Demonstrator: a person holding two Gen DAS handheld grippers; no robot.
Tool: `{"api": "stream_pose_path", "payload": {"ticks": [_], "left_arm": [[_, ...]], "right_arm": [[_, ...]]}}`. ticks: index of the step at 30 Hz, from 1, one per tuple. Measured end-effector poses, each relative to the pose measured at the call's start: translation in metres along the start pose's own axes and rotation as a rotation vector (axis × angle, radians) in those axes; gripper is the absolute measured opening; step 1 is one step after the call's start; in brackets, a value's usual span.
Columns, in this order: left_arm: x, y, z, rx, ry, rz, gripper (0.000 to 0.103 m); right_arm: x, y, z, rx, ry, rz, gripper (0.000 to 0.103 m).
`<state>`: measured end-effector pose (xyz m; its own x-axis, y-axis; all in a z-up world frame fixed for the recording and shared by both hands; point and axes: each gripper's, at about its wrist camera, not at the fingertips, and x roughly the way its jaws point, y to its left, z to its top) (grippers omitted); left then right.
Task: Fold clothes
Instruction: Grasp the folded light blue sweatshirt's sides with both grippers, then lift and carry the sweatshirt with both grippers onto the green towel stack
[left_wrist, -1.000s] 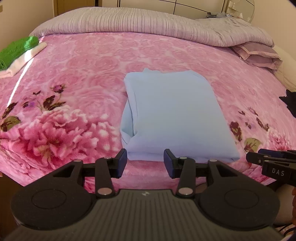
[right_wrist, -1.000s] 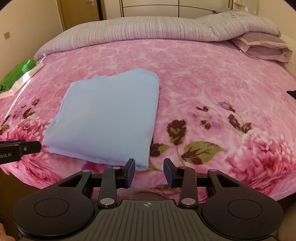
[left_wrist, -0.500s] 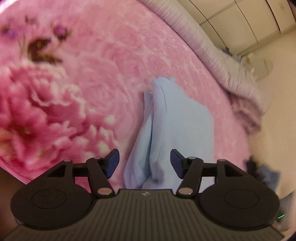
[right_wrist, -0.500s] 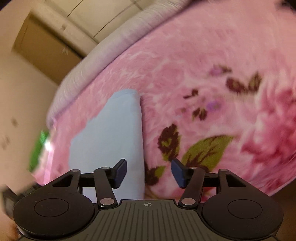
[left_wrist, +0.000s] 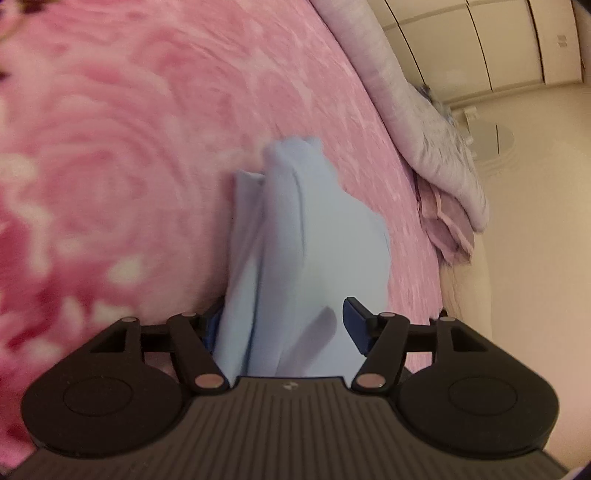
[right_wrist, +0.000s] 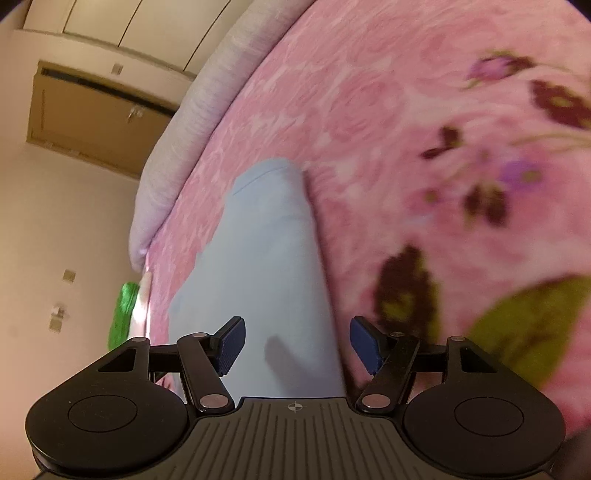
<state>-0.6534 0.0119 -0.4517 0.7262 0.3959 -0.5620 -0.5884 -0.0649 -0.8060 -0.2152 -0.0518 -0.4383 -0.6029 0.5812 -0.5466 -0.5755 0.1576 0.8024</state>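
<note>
A folded light blue garment (left_wrist: 306, 240) lies on the pink floral bedspread (left_wrist: 129, 147). My left gripper (left_wrist: 284, 325) is open, rolled on its side, with the garment's near left edge between its fingers; the left fingertip is partly hidden by the cloth. In the right wrist view the same garment (right_wrist: 266, 258) runs away from me. My right gripper (right_wrist: 297, 343) is open, rolled on its side, and straddles the garment's near right edge. Neither jaw has closed on the cloth.
A rolled grey-lilac quilt (left_wrist: 417, 110) lies along the head of the bed, with a mauve pillow (left_wrist: 447, 229) beside it. A green cloth (right_wrist: 123, 314) lies at the bed's far left edge. A wooden door (right_wrist: 88, 118) and cream walls stand behind.
Both grippers have rolled sideways and pushed forward to the garment's near edge. Their jaws have widened and now have the cloth's two near corners between them.
</note>
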Motion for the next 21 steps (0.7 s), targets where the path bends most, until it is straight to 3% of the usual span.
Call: {"api": "stream_pose_path", "payload": {"ticks": [2, 7, 9, 10, 12, 15, 17, 21], "left_arm": [[0.007, 0.001, 0.002, 0.011, 0.013, -0.028, 0.058], [0.025, 0.007, 0.010, 0.012, 0.067, -0.079, 0.033], [0.029, 0.009, 0.014, 0.004, 0.090, -0.089, 0.027], [0.030, 0.009, 0.015, 0.005, 0.096, -0.088, 0.024], [0.029, 0.007, 0.016, 0.020, 0.107, -0.081, 0.021], [0.029, -0.007, 0.022, 0.053, 0.127, -0.042, 0.019], [0.026, -0.016, 0.027, 0.011, 0.138, -0.024, 0.018], [0.003, -0.047, 0.046, -0.052, 0.122, 0.003, 0.017]], "right_arm": [[0.009, -0.001, 0.004, 0.005, 0.004, 0.021, 0.066], [0.033, 0.003, 0.014, -0.042, 0.036, 0.068, 0.065], [0.041, 0.007, 0.017, -0.072, 0.052, 0.065, 0.053], [0.044, 0.006, 0.019, -0.077, 0.057, 0.052, 0.039], [0.046, -0.001, 0.022, -0.030, 0.075, 0.071, 0.029], [0.045, 0.005, 0.027, 0.005, 0.105, 0.036, 0.024], [0.043, 0.021, 0.034, -0.012, 0.129, -0.014, 0.021], [0.033, 0.058, 0.061, 0.026, 0.188, -0.036, 0.019]]}}
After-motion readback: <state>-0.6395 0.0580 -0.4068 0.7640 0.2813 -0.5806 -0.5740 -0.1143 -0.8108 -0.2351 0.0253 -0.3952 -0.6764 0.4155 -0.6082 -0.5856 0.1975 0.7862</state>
